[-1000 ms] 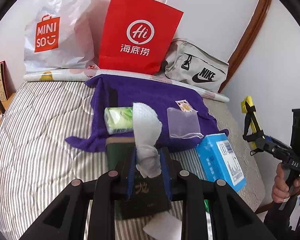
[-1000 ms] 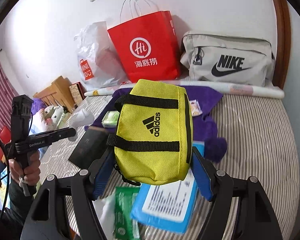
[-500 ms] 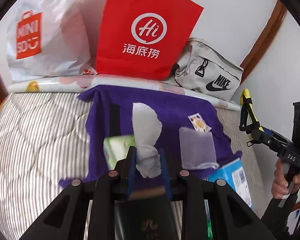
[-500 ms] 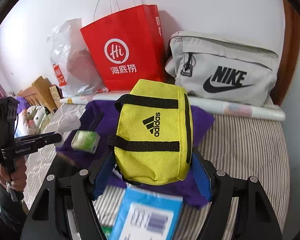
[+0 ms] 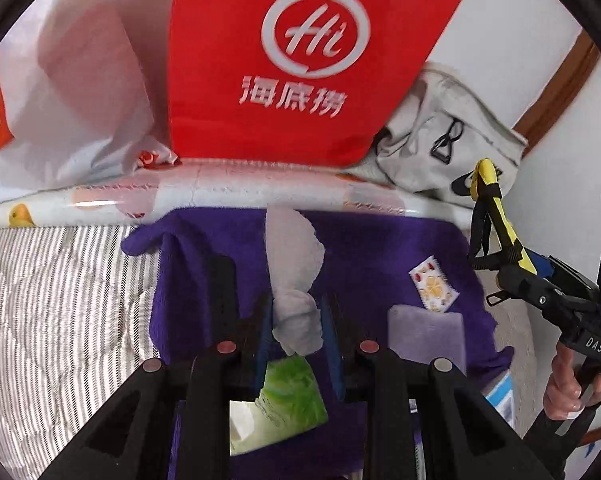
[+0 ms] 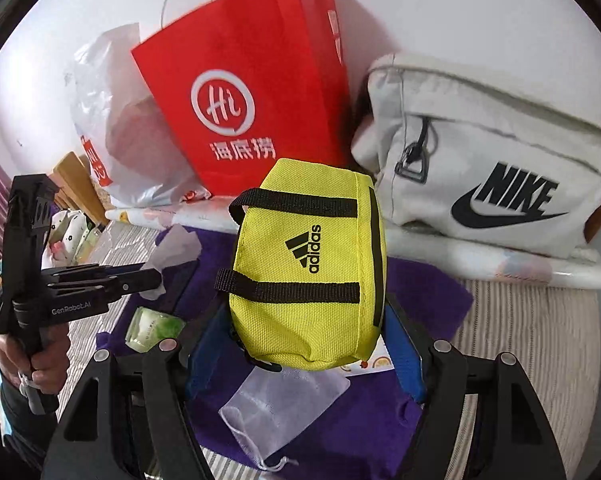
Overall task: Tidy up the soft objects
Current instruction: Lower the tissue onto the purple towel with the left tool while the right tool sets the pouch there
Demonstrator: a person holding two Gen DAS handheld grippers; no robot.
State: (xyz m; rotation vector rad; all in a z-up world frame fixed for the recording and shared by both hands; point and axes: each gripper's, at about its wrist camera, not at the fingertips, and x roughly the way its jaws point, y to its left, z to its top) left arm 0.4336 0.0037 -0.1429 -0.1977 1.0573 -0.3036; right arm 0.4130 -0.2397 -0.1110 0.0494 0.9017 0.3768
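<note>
My left gripper is shut on a crumpled white cloth, which sticks up above the purple towel on the striped bed. A green tissue pack lies just under its fingers. In the right wrist view my right gripper is shut on a yellow Adidas pouch, held over the purple towel. The left gripper with its white cloth shows at the left there. The right gripper and yellow pouch show at the right edge of the left wrist view.
A red paper bag, a white plastic bag and a grey Nike bag stand against the wall behind a rolled printed sheet. A sheer drawstring pouch, a small printed sachet and a blue pack lie on or beside the towel.
Both grippers have moved forward toward the wall and bags, each keeping its load. The towel and bags now loom closer; the dark box has slid out of view beneath the left gripper.
</note>
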